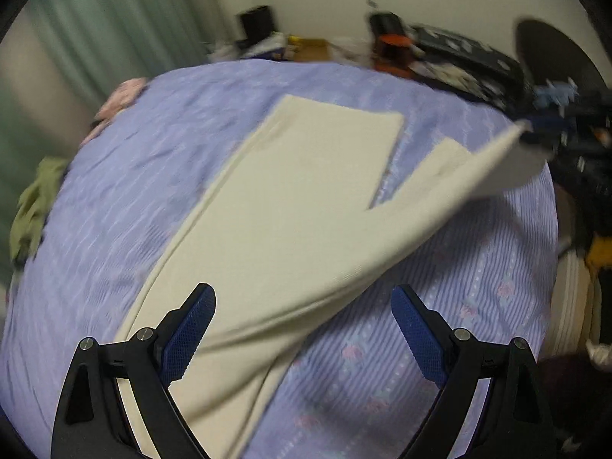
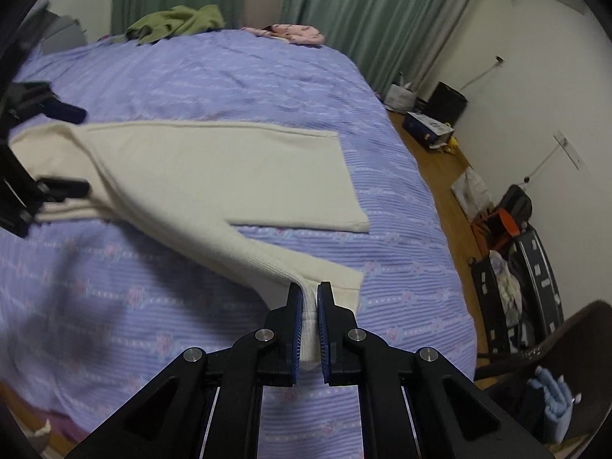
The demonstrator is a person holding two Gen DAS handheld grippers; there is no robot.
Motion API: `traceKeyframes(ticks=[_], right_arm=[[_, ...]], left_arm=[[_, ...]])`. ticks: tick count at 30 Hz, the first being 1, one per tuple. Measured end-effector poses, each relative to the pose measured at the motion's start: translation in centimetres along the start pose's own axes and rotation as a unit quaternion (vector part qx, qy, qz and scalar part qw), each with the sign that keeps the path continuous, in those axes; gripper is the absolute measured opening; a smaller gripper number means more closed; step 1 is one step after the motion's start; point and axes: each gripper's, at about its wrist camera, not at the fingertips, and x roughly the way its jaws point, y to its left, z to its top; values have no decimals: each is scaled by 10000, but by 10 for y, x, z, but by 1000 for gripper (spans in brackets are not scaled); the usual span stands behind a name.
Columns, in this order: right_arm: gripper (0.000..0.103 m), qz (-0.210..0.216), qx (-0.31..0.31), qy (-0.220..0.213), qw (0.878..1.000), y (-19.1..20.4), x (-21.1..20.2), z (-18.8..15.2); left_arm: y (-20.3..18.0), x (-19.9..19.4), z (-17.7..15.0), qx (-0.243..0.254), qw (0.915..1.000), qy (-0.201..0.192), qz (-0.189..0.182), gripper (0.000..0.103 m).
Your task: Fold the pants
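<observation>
The cream pants (image 2: 214, 176) lie spread on the bed (image 2: 229, 76), on its purple striped cover. One leg lies flat and reaches toward the far end of the bed. The end of the other leg is lifted off the cover.

The pants look soft, floppy and light. They bend and sag wherever nothing holds them up. The knit cloth does not look slippery, so a pinch should hold. Good places to grab are the thick edges: the leg ends and the waist end.

The right gripper (image 2: 310, 298) is pressed together, pinching the end of the near leg. The left gripper (image 1: 302, 306) is spread wide with nothing between its pads. It hangs over the waist end of the pants.

The right wrist view shows the pinch close up. It also shows the green curtains (image 2: 363, 19) and a green cloth (image 2: 176, 21) at the far edge of the bed. The left wrist view shows the lifted leg rising to the right, but that part is blurry, so the grip there is hard to see. It shows both legs splitting apart like a V.
</observation>
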Motion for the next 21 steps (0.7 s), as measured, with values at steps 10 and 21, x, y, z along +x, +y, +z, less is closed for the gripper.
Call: traceKeyframes(ticks=[10,21], right_arm=[[8,-227,294,-147,9992,-17,-6,21],[8,-294,299,-498,9979,-51,-15,101]], left_arm=[[12,35,17,188,9991,352,-165,11],[70,-15,70,-395,9989,-248,103,10]])
